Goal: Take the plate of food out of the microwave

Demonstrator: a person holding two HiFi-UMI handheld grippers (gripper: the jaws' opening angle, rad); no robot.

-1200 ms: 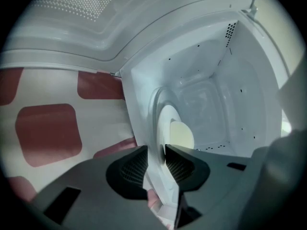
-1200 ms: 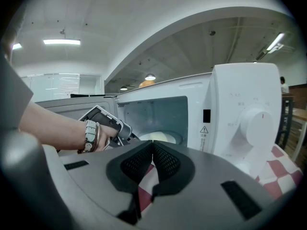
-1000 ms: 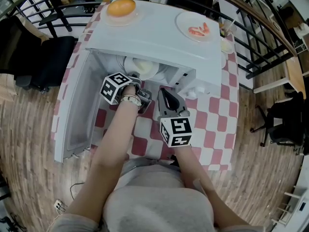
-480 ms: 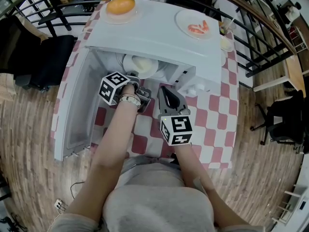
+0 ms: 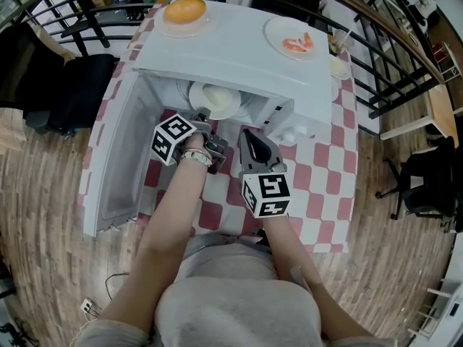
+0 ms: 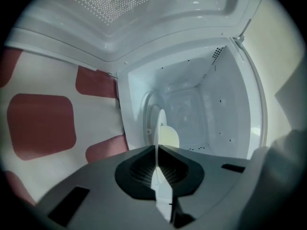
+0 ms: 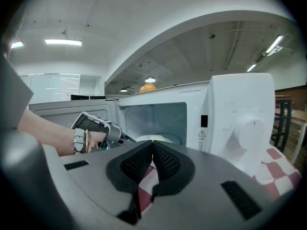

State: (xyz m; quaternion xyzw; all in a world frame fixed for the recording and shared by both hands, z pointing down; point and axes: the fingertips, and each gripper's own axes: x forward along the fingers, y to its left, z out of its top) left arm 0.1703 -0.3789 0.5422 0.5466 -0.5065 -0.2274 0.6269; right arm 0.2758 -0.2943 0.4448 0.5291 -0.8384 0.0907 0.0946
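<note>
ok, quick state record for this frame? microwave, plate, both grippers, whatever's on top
microwave: on checked tablecloth, door swung open to the person's left
plate: inside the cavity, pale food on it
left gripper: jaws just closed, shut on the plate's near rim
right gripper: jaws shut, empty, in front of the microwave, outside the cavity
on top of microwave: round orange item on a dish; pink pieces on another
task state: plate gripped, not yet out
</note>
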